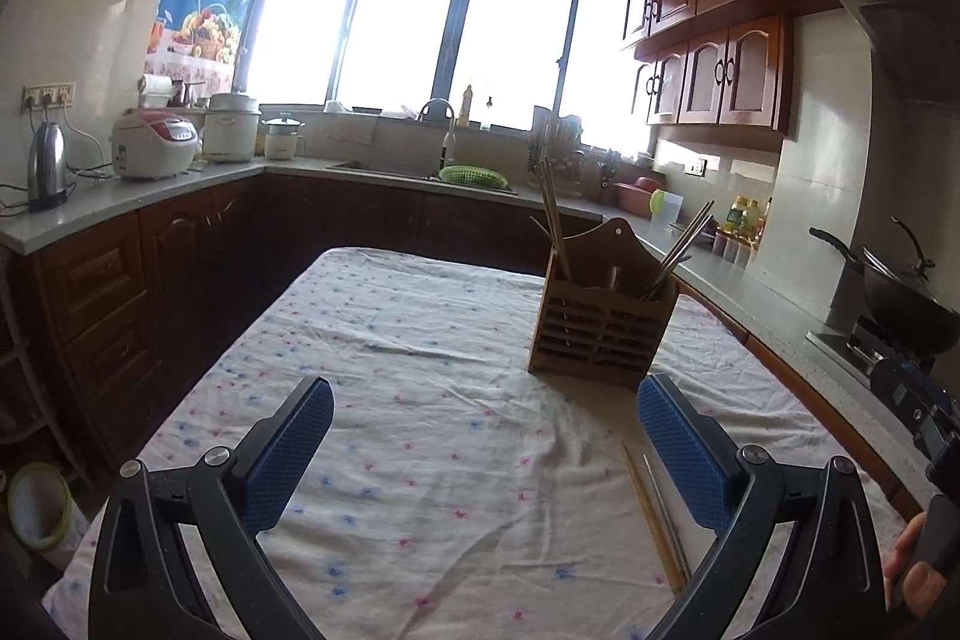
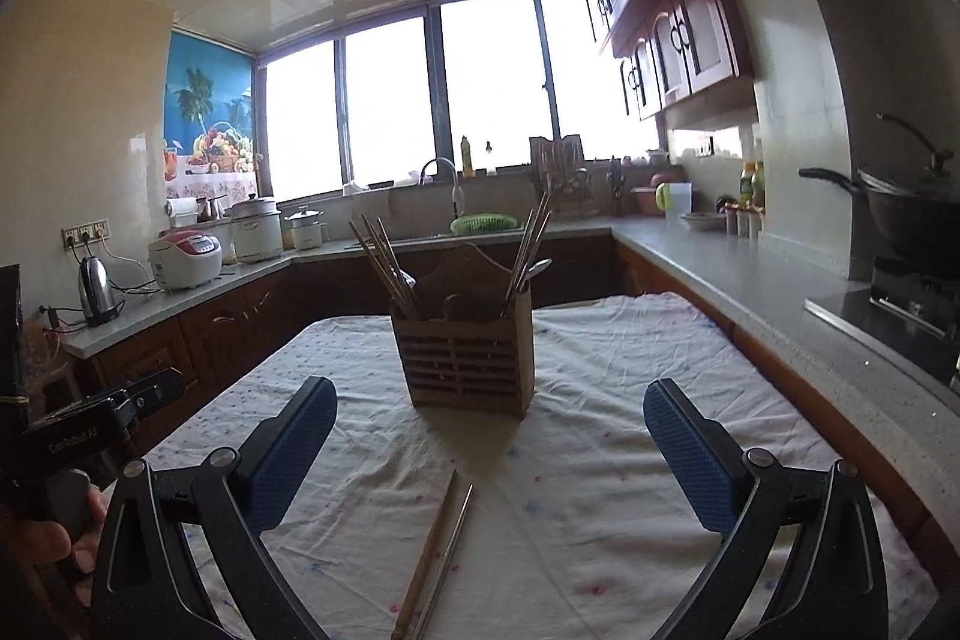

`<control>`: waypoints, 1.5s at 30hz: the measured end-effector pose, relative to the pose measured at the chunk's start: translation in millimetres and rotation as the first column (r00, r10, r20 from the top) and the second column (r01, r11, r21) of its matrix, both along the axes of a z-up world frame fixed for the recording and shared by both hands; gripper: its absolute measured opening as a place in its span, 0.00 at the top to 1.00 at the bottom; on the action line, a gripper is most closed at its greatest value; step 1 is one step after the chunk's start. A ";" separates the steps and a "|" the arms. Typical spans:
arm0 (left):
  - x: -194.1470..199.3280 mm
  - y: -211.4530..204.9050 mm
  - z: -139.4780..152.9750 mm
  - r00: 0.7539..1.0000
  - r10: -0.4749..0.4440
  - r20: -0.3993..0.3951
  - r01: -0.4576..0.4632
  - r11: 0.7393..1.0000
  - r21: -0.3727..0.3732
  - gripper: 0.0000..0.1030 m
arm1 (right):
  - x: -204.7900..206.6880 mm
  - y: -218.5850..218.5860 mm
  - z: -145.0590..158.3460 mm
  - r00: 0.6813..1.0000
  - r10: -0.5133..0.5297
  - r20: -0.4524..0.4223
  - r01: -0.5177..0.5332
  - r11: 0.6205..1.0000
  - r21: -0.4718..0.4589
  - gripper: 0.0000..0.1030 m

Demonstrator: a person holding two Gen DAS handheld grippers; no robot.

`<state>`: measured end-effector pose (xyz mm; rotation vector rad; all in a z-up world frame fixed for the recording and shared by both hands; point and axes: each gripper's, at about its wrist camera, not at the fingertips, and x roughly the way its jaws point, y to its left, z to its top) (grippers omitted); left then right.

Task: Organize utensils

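A slatted wooden utensil holder stands on the cloth-covered table, with chopsticks sticking up on both sides and a spoon on its right. Two loose chopsticks lie side by side on the cloth: a wooden chopstick and a metal chopstick. My right gripper is open above them, both blue pads empty. My left gripper is open too, with the loose pair just inside its right finger.
The table has a white flowered cloth. Counters run along the left, back and right walls, with a kettle, rice cookers, a sink with a green basket and a wok on the stove. A hand holds each gripper's handle.
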<state>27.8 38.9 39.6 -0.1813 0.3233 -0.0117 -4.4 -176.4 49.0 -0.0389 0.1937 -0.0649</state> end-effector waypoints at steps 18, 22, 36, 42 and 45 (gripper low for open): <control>-41.2 -40.2 -39.6 1.000 0.027 0.014 -0.030 0.979 0.201 0.01 | -30.7 5.1 -38.0 1.000 -0.011 0.009 0.012 0.999 -0.050 0.00; -42.0 -42.2 -39.4 1.000 0.028 -0.002 -0.027 0.978 0.204 0.01 | -30.6 -0.4 -42.0 1.000 -0.021 -0.005 0.021 0.999 -0.030 0.00; -43.6 -38.4 -40.5 0.999 0.048 -0.008 -0.045 0.978 0.205 0.01 | -36.3 -5.9 -50.3 1.000 -0.020 -0.014 0.020 1.000 -0.004 0.00; -41.9 -33.5 -40.8 0.998 0.054 -0.014 -0.051 0.981 0.189 0.01 | -34.8 -7.3 -52.4 1.000 -0.018 -0.023 0.018 1.000 0.006 0.00; -41.5 -32.7 -40.8 0.998 0.057 -0.016 -0.053 0.981 0.186 0.01 | -35.2 -6.0 -52.7 1.000 -0.013 -0.020 0.013 1.000 0.004 0.00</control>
